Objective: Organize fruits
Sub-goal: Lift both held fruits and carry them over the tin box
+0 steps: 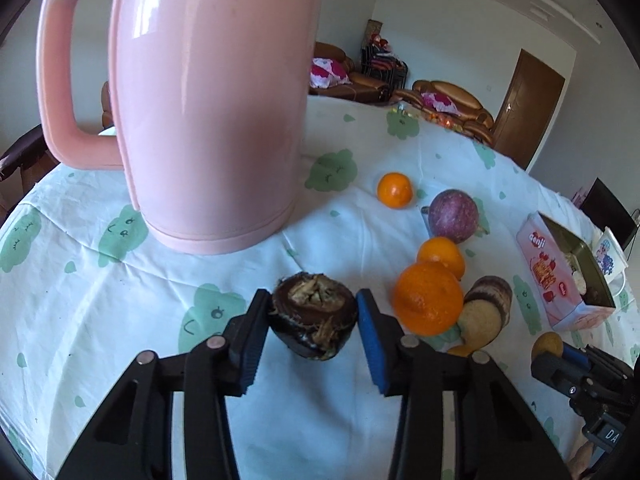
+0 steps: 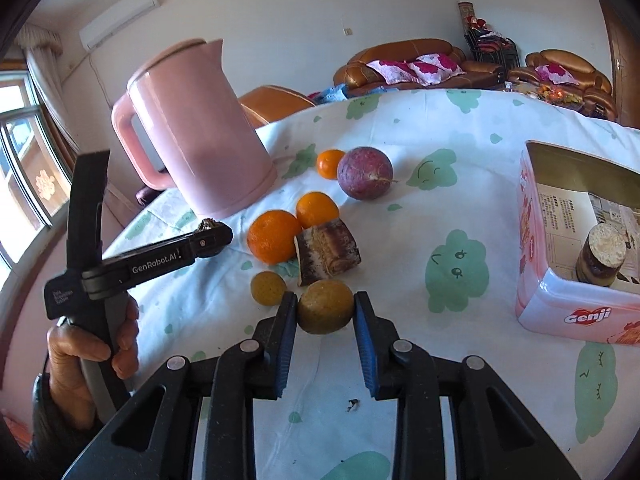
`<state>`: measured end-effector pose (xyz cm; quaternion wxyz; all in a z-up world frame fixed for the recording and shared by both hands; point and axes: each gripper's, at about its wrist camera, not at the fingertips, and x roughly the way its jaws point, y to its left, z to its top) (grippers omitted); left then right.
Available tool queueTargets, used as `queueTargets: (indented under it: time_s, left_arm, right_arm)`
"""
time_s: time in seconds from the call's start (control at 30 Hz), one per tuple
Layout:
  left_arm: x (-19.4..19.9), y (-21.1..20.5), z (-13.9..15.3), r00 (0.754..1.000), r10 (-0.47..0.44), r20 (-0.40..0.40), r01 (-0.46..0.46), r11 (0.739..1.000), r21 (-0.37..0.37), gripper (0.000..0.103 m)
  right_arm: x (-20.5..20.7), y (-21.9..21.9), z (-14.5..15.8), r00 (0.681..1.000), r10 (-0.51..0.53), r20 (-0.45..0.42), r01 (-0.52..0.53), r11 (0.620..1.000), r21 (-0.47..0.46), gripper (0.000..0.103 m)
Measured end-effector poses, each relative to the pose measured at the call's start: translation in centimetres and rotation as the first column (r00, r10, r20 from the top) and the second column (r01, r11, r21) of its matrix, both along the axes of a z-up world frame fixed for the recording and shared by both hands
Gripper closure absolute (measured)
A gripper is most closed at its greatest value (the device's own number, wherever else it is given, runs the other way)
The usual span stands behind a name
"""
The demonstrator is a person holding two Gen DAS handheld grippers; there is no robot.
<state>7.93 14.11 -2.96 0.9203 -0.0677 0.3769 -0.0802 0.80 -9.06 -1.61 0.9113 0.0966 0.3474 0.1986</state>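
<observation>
In the left wrist view my left gripper (image 1: 313, 305) is shut on a dark brown, rough water chestnut (image 1: 312, 320), one blue pad against each side. My right gripper (image 2: 325, 300) is shut on a small yellow-brown round fruit (image 2: 325, 312) that sits low over the tablecloth. Just beyond lie a big orange (image 2: 274, 240), a smaller orange (image 2: 316, 209), a third orange (image 2: 330, 163), a purple passion fruit (image 2: 364, 173), a brown-skinned cane piece (image 2: 328, 252) and another small yellow fruit (image 2: 267, 288). A pink tin (image 2: 532, 300) at the right holds one cane piece (image 2: 602, 256).
A tall pink kettle (image 1: 208, 100) stands close ahead of my left gripper, left of the fruit. A person's hand (image 2: 92, 344) holds the left gripper (image 2: 214, 236) at the left. A white mug (image 1: 612, 256) stands behind the tin. The round table's edge curves behind, with sofas beyond.
</observation>
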Motion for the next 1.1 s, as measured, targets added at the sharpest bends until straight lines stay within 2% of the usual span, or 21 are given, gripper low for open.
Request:
queueTargets:
  time_s: [0.2, 0.33, 0.57, 0.83, 1.1]
  left_arm:
    - [-2.6, -0.2, 2.3, 0.980, 0.037, 0.195, -0.039, 0.999, 0.003, 0.058]
    - [-3.4, -1.0, 3.0, 0.964, 0.043, 0.263, -0.052, 0.998, 0.028, 0.058]
    - [-4.0, -2.4, 3.5, 0.956, 0.042, 0.290, -0.058, 0.997, 0.046, 0.058]
    - [-5.2, -4.9, 3.5, 0.955, 0.040, 0.294, -0.057, 0.997, 0.051, 0.058]
    - [-5.8, -9.7, 3.6, 0.955, -0.032, 0.296, 0.015, 0.998, 0.058, 0.058]
  right_arm:
    - [-1.8, 0.2, 2.2, 0.987, -0.038, 0.159, 0.047, 0.997, -0.056, 0.073]
    - [-2.3, -0.8, 3.0, 0.969, -0.102, 0.224, 0.125, 0.988, -0.089, 0.073]
    - [-2.3, -2.4, 3.5, 0.938, -0.192, 0.289, 0.244, 0.957, -0.156, 0.073]
    - [-2.3, -4.6, 3.7, 0.923, -0.215, 0.320, 0.289, 0.935, -0.205, 0.073]
    - [-2.5, -9.4, 3.8, 0.906, -0.294, 0.306, 0.355, 0.920, -0.166, 0.073]
